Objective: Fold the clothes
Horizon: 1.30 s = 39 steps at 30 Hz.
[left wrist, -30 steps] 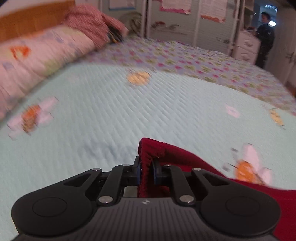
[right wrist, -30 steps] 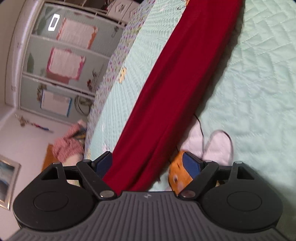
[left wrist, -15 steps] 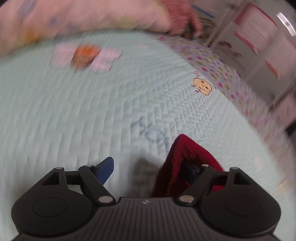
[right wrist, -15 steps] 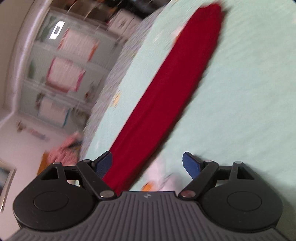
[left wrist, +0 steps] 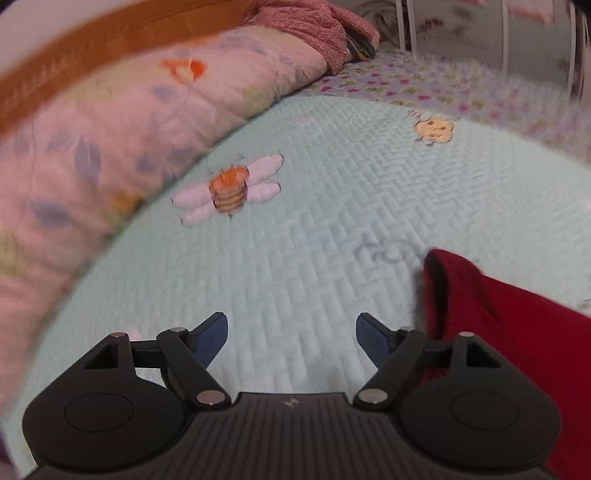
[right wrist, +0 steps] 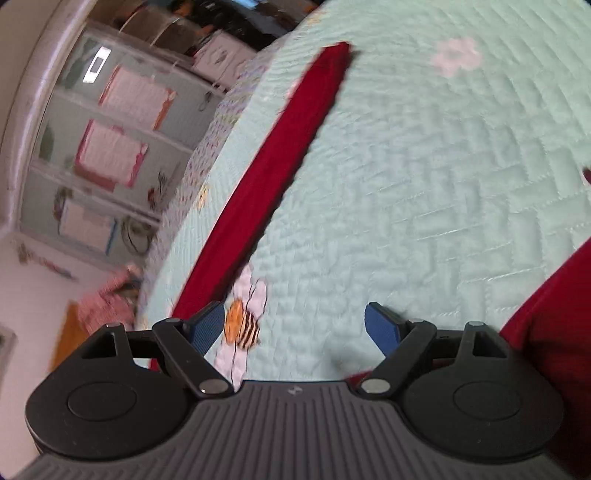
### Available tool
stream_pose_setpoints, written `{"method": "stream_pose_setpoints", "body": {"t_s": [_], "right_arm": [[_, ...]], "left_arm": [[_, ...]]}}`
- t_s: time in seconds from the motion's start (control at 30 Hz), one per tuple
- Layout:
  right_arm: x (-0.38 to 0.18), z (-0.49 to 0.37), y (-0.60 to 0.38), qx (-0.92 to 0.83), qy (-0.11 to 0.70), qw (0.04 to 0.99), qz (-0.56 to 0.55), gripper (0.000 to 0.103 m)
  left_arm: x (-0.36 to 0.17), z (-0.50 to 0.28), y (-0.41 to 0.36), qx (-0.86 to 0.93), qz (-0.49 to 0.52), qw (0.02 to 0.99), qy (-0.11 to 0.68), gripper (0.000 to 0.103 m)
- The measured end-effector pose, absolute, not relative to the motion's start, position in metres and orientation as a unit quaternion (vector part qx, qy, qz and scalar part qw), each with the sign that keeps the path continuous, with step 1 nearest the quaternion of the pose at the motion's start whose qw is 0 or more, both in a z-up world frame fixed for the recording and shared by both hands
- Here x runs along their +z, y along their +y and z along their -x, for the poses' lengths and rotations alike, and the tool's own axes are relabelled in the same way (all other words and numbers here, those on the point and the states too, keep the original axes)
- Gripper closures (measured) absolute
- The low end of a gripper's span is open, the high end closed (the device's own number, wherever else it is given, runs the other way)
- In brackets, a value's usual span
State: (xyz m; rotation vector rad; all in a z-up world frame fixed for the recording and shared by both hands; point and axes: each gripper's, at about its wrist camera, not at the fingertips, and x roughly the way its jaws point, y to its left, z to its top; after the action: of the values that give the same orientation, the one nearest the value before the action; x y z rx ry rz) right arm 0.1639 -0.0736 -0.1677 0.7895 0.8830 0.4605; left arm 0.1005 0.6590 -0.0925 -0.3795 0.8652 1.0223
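Red garment (left wrist: 517,325) lies on the pale green quilted bedspread (left wrist: 332,229), just to the right of the left gripper (left wrist: 291,338) in its view, a folded end rising beside the gripper's right finger but outside the gap. That gripper's blue pads (left wrist: 210,338) stand wide apart with only bedspread between them, nothing grasped. In the right wrist view a long red strip (right wrist: 273,162) of the garment runs from behind the left finger of the right gripper (right wrist: 295,328) away toward the far edge of the bed, and more red cloth (right wrist: 546,317) sits just right of that gripper. The right gripper is released too, its pads spread over bare quilt and a stitched bee (right wrist: 242,326). Ahead and left of the left gripper lie another embroidered bee (left wrist: 229,190) and a pink floral duvet (left wrist: 103,140); a pink knitted item (left wrist: 314,26) rests at the duvet's far end. Cupboard doors (right wrist: 107,147) stand beyond the bed, left of the right gripper.
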Motion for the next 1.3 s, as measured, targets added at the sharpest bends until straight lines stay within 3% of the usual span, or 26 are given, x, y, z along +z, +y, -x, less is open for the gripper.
{"method": "stream_pose_setpoints", "body": {"t_s": [0.17, 0.33, 0.4, 0.6, 0.63, 0.7, 0.83, 1.13, 1.2, 1.27, 1.3], "right_arm": [[-0.15, -0.155, -0.04, 0.28, 0.403, 0.794, -0.358, 0.019], [-0.146, -0.138, -0.02, 0.305, 0.42, 0.775, -0.36, 0.019], [-0.145, -0.131, -0.014, 0.312, 0.426, 0.769, -0.36, 0.019], [-0.139, -0.11, -0.003, 0.313, 0.434, 0.776, -0.333, 0.019], [-0.139, -0.107, -0.004, 0.313, 0.433, 0.783, -0.319, 0.019], [-0.139, -0.102, -0.005, 0.304, 0.429, 0.801, -0.286, 0.019], [-0.135, -0.094, -0.012, 0.267, 0.416, 0.841, -0.218, 0.019], [-0.133, -0.09, -0.072, 0.203, 0.4, 0.873, -0.191, 0.019], [-0.134, -0.088, -0.084, 0.193, 0.398, 0.877, -0.189, 0.019], [-0.133, -0.085, -0.098, 0.189, 0.394, 0.878, -0.195, 0.019], [-0.133, -0.084, -0.105, 0.186, 0.393, 0.879, -0.199, 0.019]], "left_arm": [[-0.118, -0.002, 0.638, 0.39, 0.297, 0.775, 0.399, 0.023], [-0.142, 0.093, 0.619, 0.375, 0.419, 0.76, 0.324, 0.023], [-0.154, 0.101, 0.614, 0.353, 0.469, 0.751, 0.302, 0.023], [-0.165, 0.082, 0.608, 0.35, 0.487, 0.76, 0.249, 0.025], [-0.167, 0.08, 0.61, 0.345, 0.494, 0.761, 0.241, 0.03], [-0.168, 0.075, 0.607, 0.352, 0.483, 0.757, 0.265, 0.099], [-0.149, 0.088, 0.585, 0.38, 0.416, 0.766, 0.309, 0.1], [-0.159, 0.131, 0.584, 0.392, 0.423, 0.754, 0.315, 0.094], [-0.159, 0.136, 0.586, 0.41, 0.446, 0.736, 0.304, 0.071], [-0.159, 0.155, 0.588, 0.426, 0.509, 0.701, 0.259, 0.055], [-0.157, 0.166, 0.585, 0.432, 0.536, 0.685, 0.24, 0.053]]}}
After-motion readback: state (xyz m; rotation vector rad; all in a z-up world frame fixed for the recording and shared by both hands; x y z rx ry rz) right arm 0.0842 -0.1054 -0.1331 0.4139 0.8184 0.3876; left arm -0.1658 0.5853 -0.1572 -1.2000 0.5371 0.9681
